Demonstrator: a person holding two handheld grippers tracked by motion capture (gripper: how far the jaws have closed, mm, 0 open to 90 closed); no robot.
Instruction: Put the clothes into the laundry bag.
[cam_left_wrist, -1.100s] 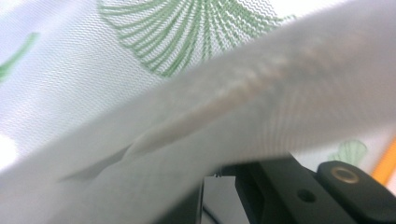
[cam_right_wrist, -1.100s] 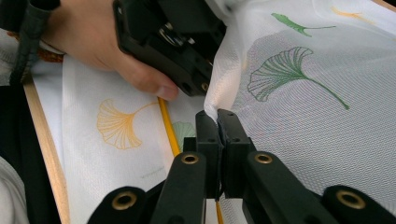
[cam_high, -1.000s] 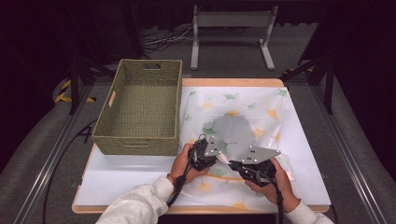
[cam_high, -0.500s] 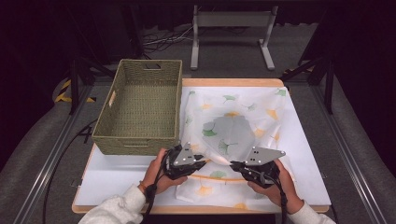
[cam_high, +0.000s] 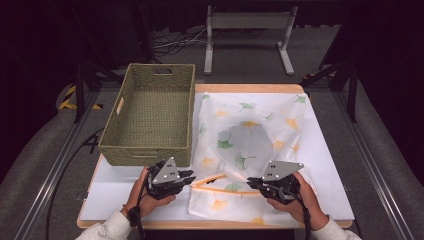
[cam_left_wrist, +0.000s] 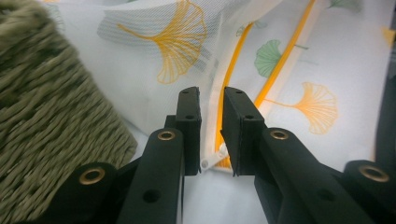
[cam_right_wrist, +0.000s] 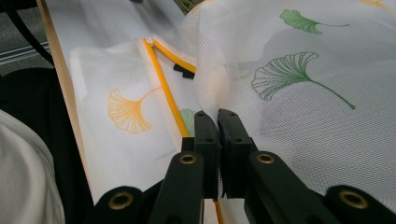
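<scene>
White tabletop (cam_high: 125, 187) bore a mesh laundry bag (cam_high: 250, 145). Right gripper (cam_right_wrist: 217, 122) pinched it shut; left gripper (cam_left_wrist: 211, 107), jaws just opening, straddled the zipper pull (cam_left_wrist: 212, 159) ungripped. Unzipping seemed done; next, widen the mouth.

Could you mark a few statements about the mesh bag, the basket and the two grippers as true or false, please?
1. The woven basket holds folded clothes. False: nothing lies in it.
2. The right gripper is clamped on the mesh bag. True.
3. The bag's orange zipper is shut along its whole length. False: it gapes between the grippers.
4. The left gripper has its jaws slightly apart, with the zipper's end between them. True.
5. The bag is printed with blue stars. False: green and orange leaves.
</scene>
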